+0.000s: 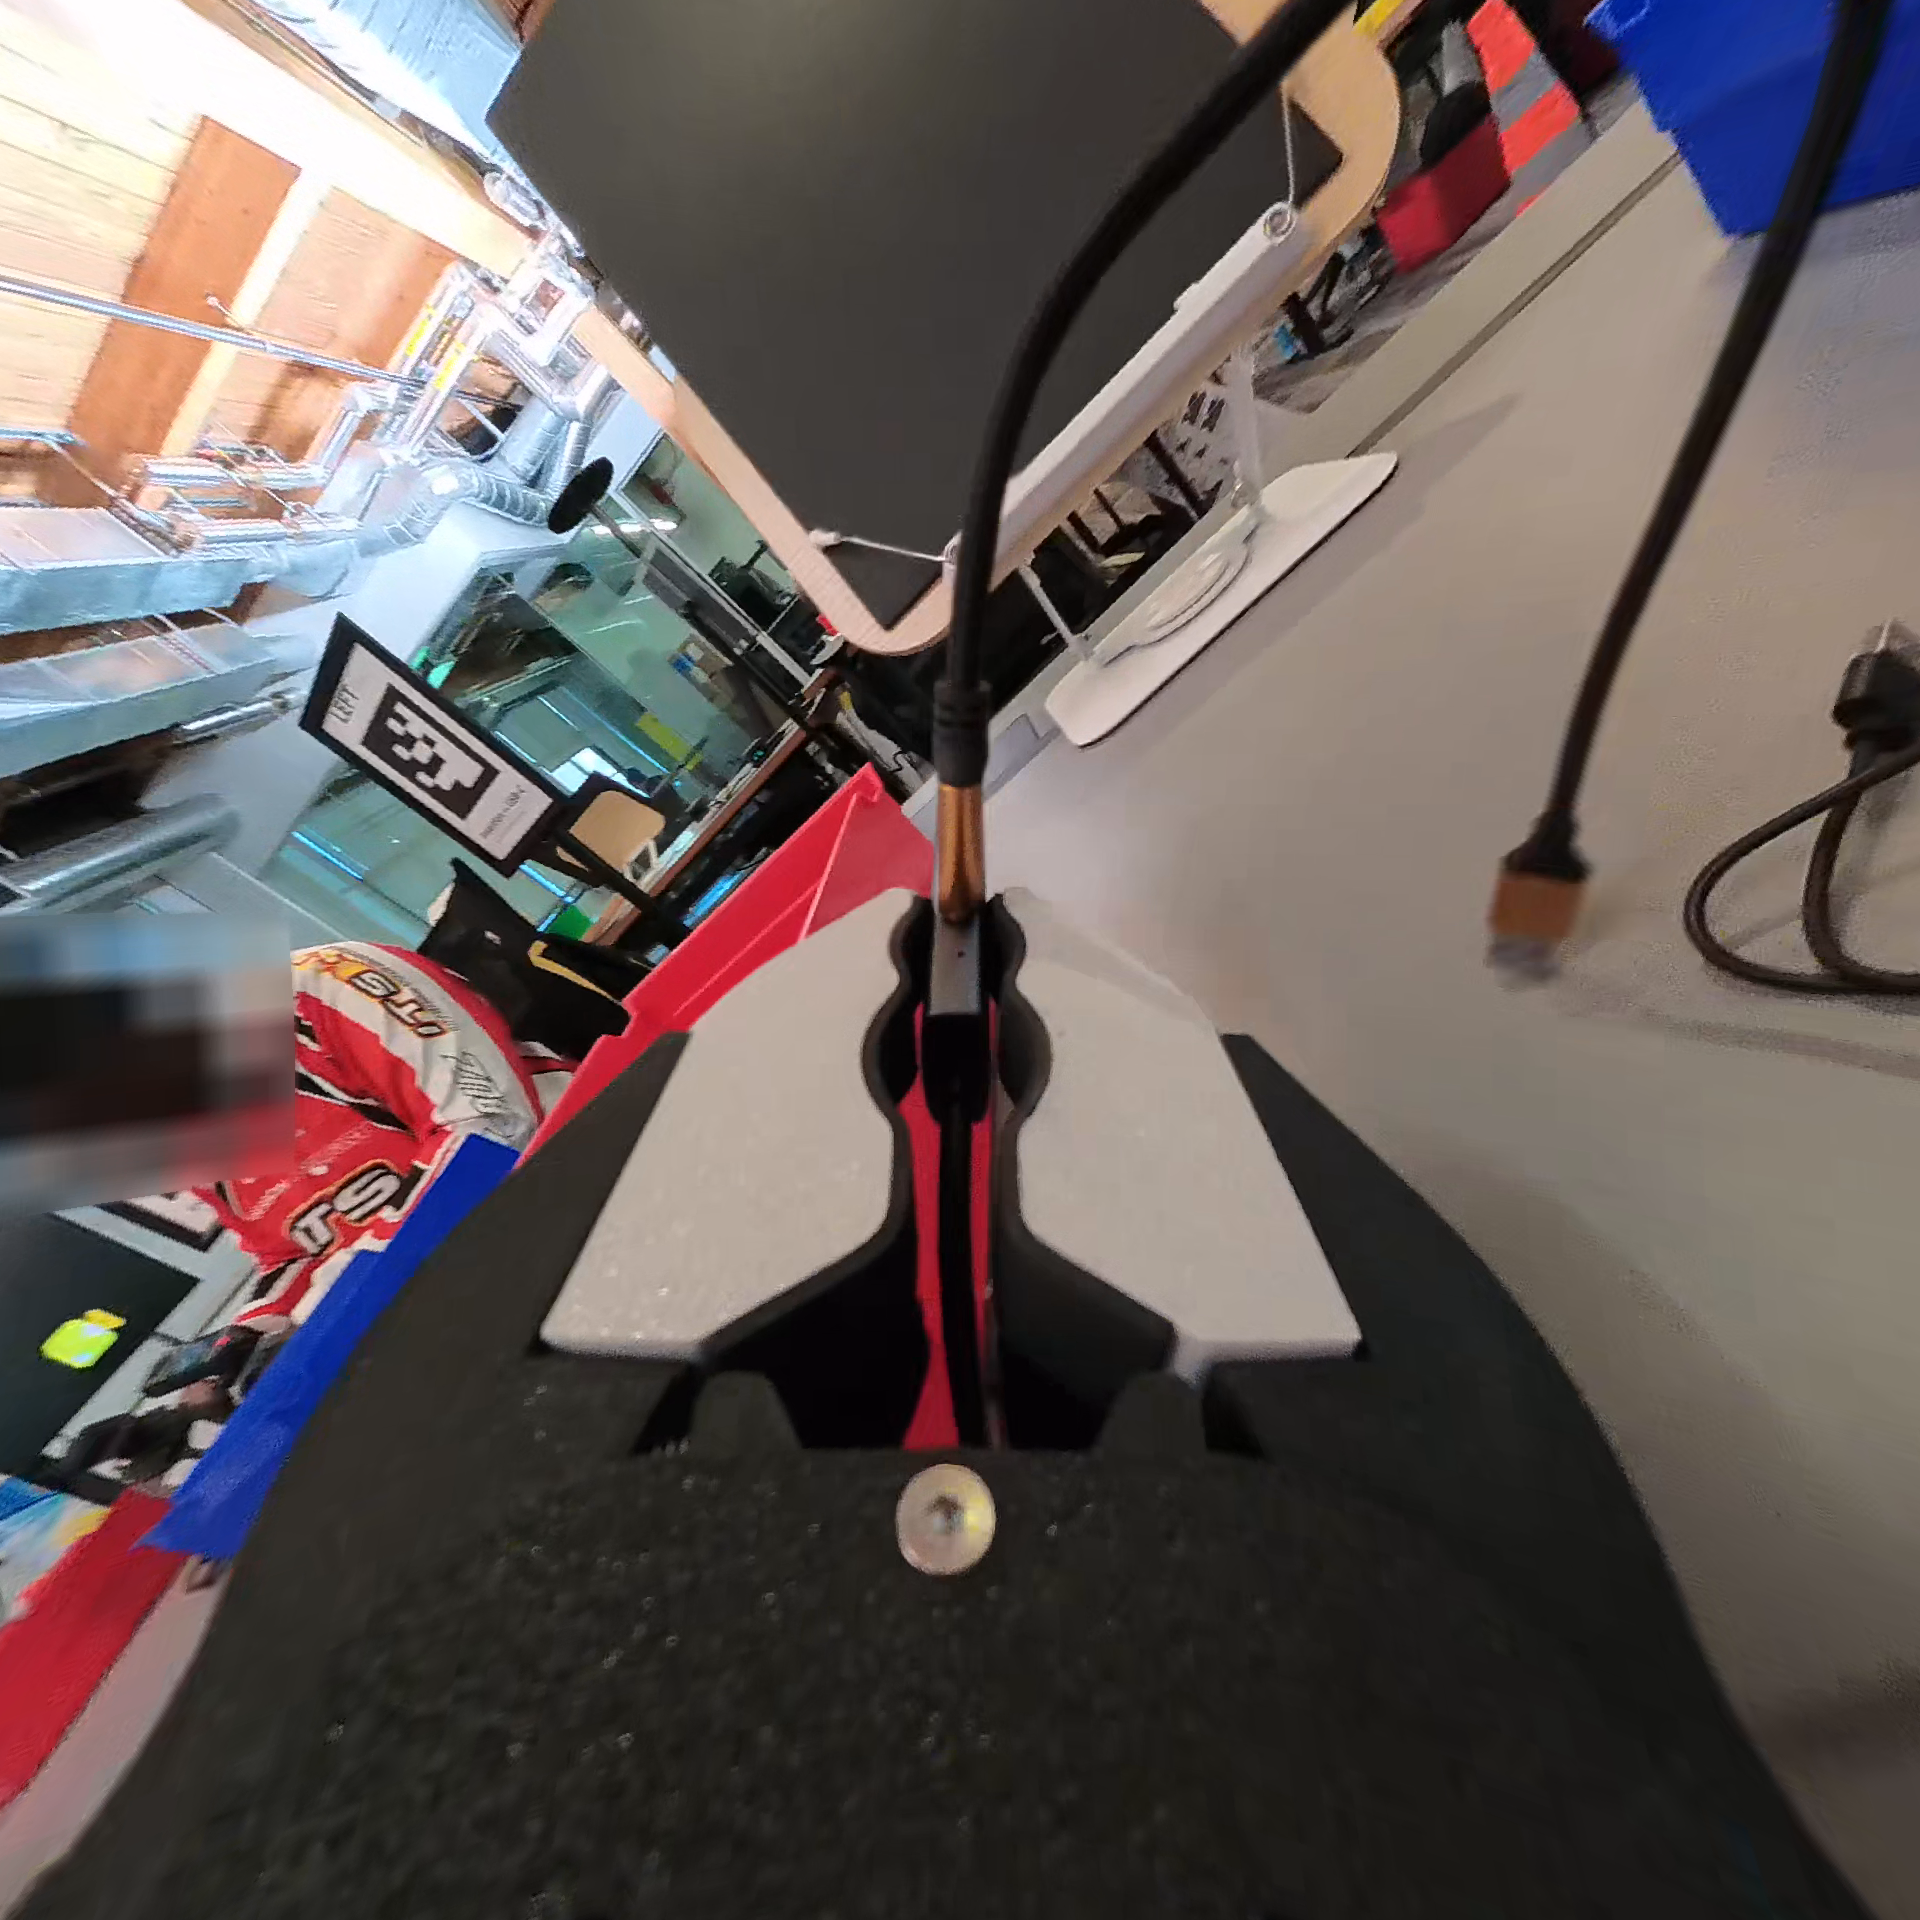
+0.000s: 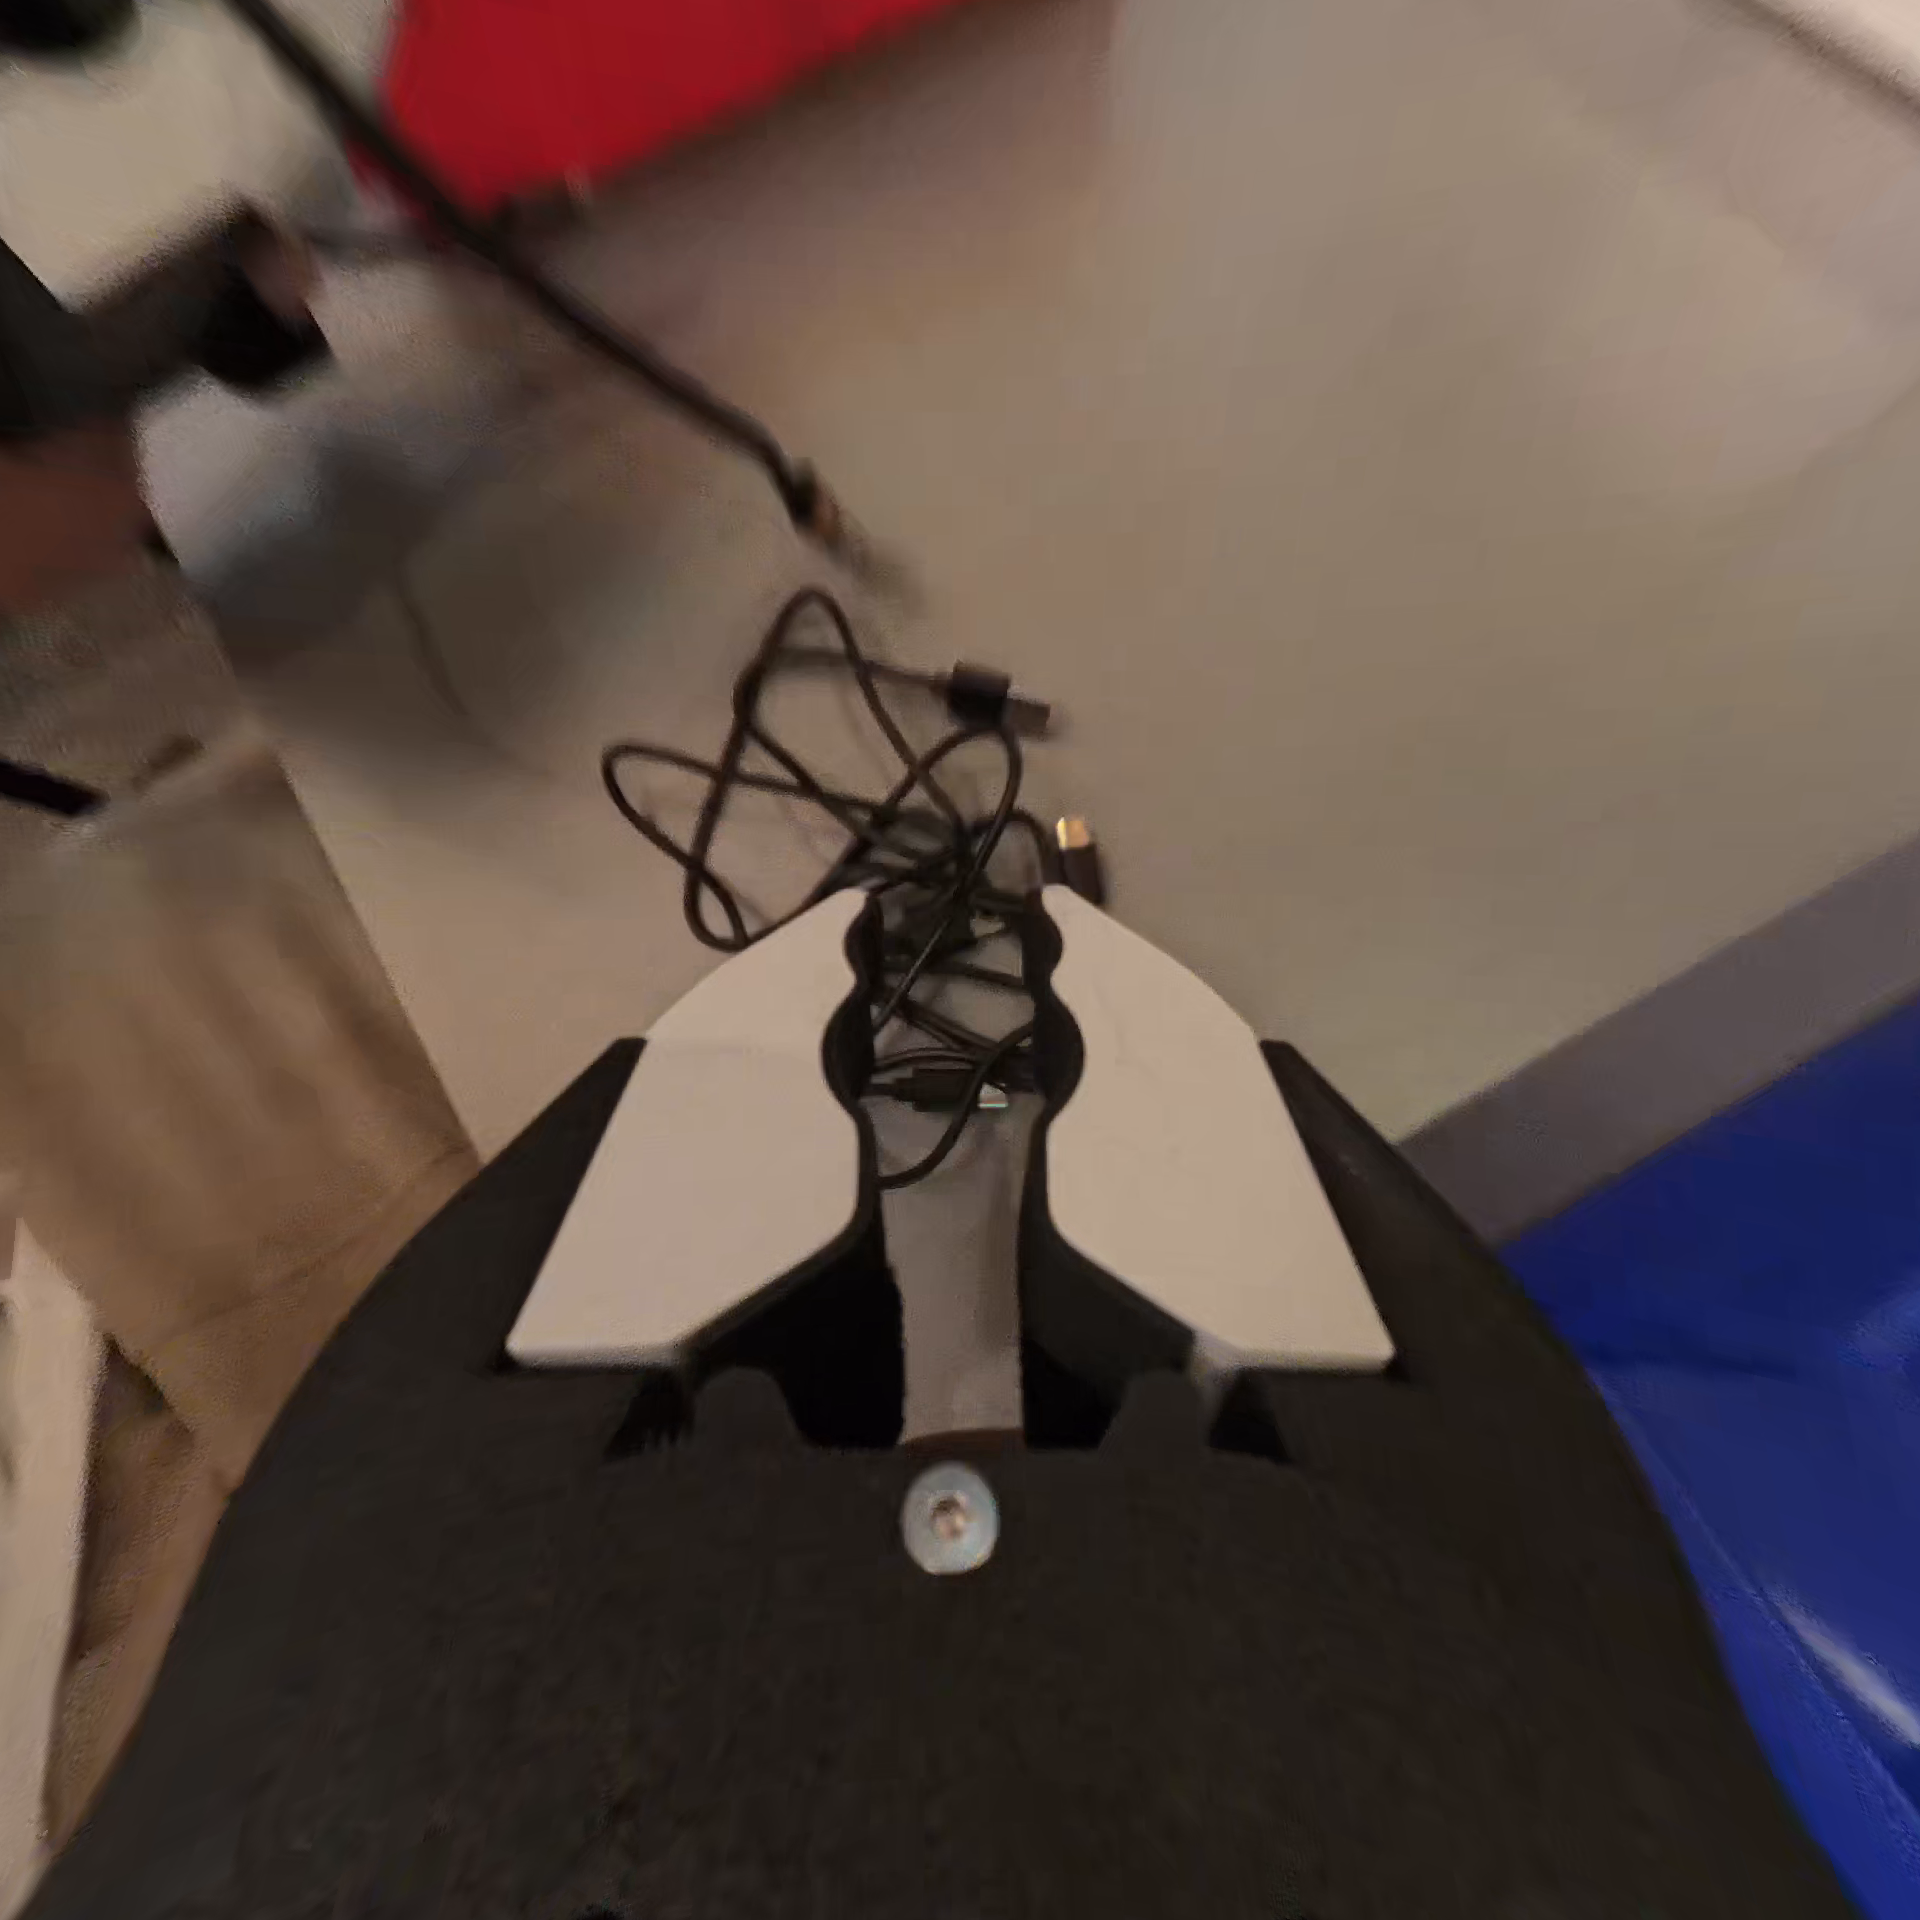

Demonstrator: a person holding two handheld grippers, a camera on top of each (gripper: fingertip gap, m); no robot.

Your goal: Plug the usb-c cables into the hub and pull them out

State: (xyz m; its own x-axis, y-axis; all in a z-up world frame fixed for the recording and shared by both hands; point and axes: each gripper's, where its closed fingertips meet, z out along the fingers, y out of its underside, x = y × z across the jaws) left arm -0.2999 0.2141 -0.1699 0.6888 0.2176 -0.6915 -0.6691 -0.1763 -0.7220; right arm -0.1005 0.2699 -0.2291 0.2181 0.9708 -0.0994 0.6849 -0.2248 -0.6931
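A grey hub (image 1: 954, 977) is being clamped in the left tongs (image 1: 956, 920), while the right tongs (image 2: 951, 914) are being held apart above tangled black cables (image 2: 831, 790) on the surface (image 2: 1351, 520).

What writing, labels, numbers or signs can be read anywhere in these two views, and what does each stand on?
Black-and-white square-patterned marker card on a black stand: small print along its edges, which I do not transcribe.
Red-and-white printed garment: large lettering, partly cut off, likewise not transcribed.
Right wrist view: no writing shows, and the view is heavily blurred.
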